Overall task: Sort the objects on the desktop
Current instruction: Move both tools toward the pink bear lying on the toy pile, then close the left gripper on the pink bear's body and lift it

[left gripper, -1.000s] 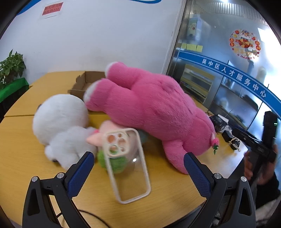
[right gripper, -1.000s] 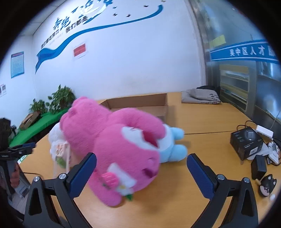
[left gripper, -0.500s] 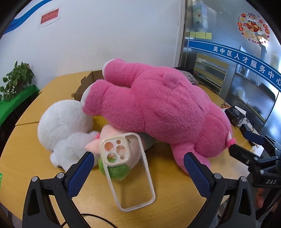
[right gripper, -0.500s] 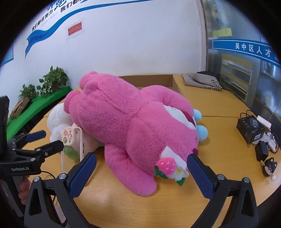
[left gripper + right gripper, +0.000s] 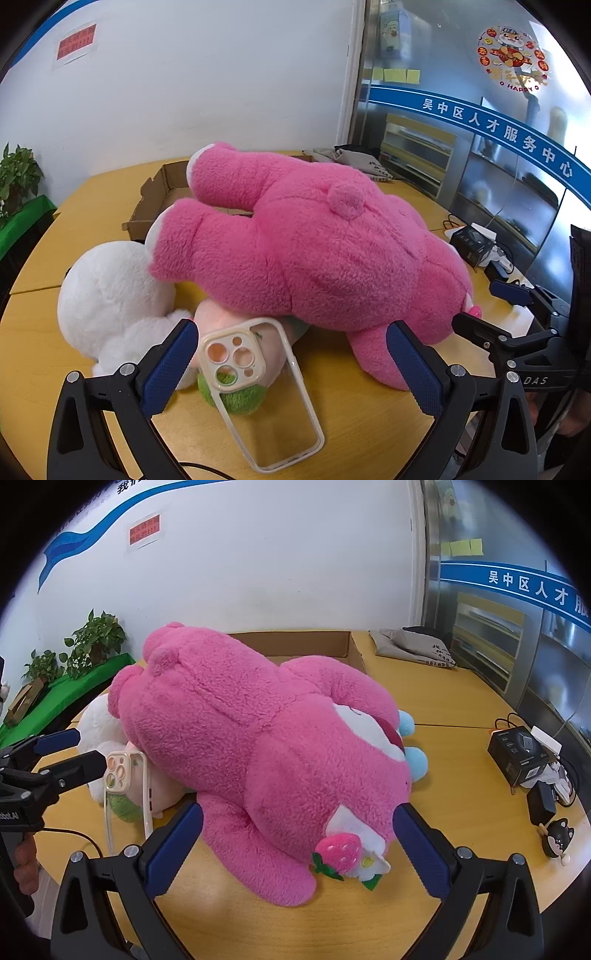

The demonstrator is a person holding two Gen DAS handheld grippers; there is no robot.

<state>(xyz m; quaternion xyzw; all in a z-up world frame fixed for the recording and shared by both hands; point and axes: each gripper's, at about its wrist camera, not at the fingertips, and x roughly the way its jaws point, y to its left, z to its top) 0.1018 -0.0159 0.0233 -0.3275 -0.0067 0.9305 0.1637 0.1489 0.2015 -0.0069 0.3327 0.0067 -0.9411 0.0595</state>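
The pink plush bear [image 5: 258, 746] is lying face down on the bench [image 5: 461, 775], pinning smaller plush toys; a clear phone case [image 5: 258, 391] is leaning against them. Left tongs [image 5: 291, 369] and right tongs [image 5: 297, 845] are standing apart, gripping nothing. Lifting the bear risks toppling the case.

Potted plants [image 5: 96, 637] on a green ledge [image 5: 74, 690] at left. Red notice [image 5: 144, 529] on white wall. Yellow sticky notes [image 5: 462, 547] on the glass partition, above a blue banner [image 5: 480, 122].
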